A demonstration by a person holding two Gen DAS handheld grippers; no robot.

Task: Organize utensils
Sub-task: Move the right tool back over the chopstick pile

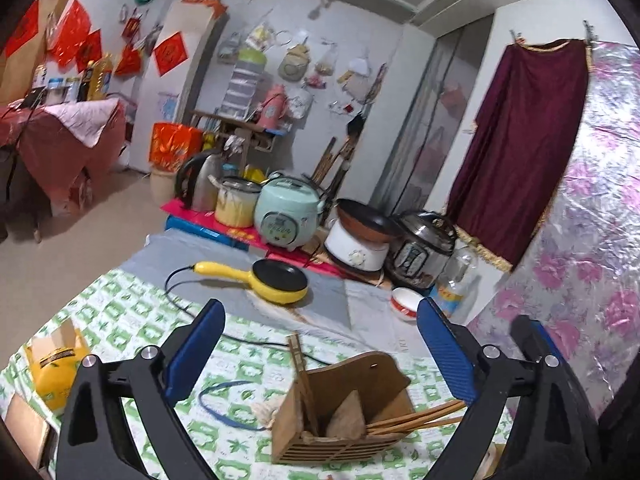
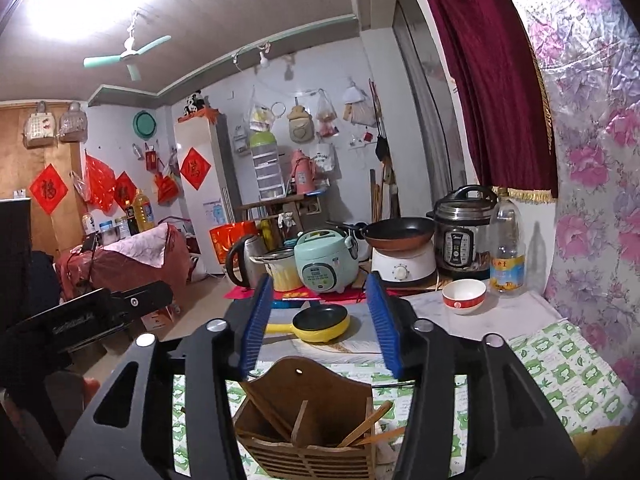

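A wooden utensil holder (image 1: 348,396) stands on the green-and-white checked cloth (image 1: 120,320). Chopsticks (image 1: 416,420) lean out of its right compartment, and another pair (image 1: 302,372) stands upright in the left one. My left gripper (image 1: 322,350) is open wide just above and behind the holder, with nothing between its fingers. In the right wrist view the holder (image 2: 308,412) sits low between the arms of my right gripper (image 2: 320,328). That gripper is part open, its blue pads clear of the wood. Chopsticks (image 2: 364,424) lean in the holder's right compartment.
A yellow electric pan (image 1: 280,280) with a black cord lies behind the holder. Behind it are a rice cooker (image 1: 286,216), a pressure cooker (image 1: 424,248), a red-and-white bowl (image 1: 406,304) and a bottle (image 1: 456,280). A yellow box (image 1: 56,372) lies left, a foil-covered wall (image 1: 580,240) stands right.
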